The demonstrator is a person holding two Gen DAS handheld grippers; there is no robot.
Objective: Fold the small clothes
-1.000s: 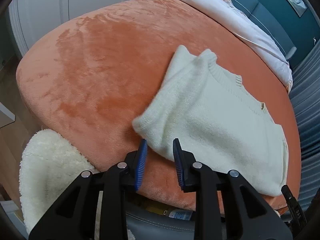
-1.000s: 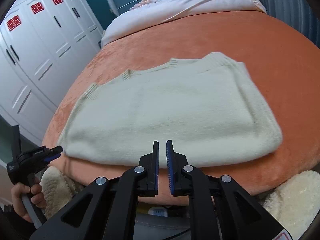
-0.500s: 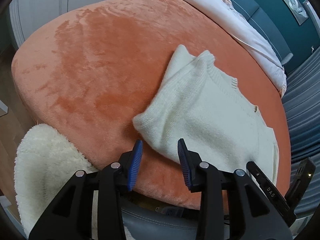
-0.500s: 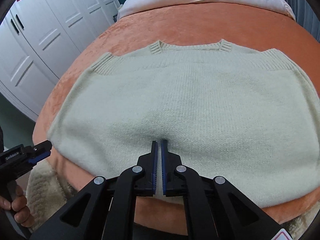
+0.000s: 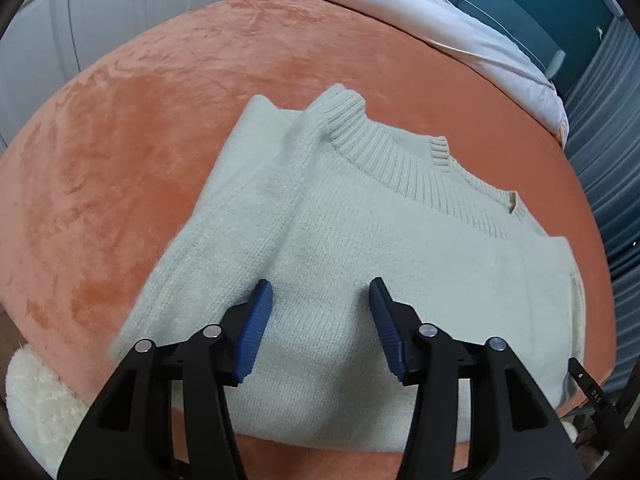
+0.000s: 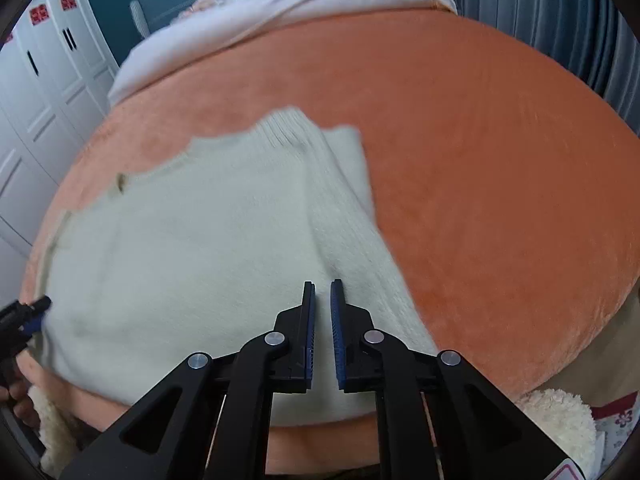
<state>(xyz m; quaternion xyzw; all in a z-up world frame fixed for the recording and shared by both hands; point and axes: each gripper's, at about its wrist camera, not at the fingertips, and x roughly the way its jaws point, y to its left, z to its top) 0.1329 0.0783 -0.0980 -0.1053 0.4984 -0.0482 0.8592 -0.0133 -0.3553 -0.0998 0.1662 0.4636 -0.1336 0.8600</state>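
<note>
A cream knitted sweater [image 5: 400,248] lies flat on the orange bed cover [image 5: 140,128], near the front edge, with one side folded in over the body. It also shows in the right wrist view [image 6: 200,240]. My left gripper [image 5: 320,300] is open, its blue pads spread wide just above the sweater's lower middle. My right gripper [image 6: 322,292] is nearly shut, with a narrow gap and nothing between the pads, over the sweater's folded right side. The left gripper's tip [image 6: 28,312] shows at the sweater's left edge.
The orange bed cover [image 6: 500,160] stretches far beyond the sweater. A white duvet [image 5: 440,12] lies at the head of the bed. White wardrobe doors [image 6: 36,92] stand to the left. A fluffy cream rug [image 5: 36,400] lies below the bed's front edge.
My left gripper opened wider and moved forward over the sweater. My right gripper swung right, over the sweater's folded side, and its jaws parted slightly.
</note>
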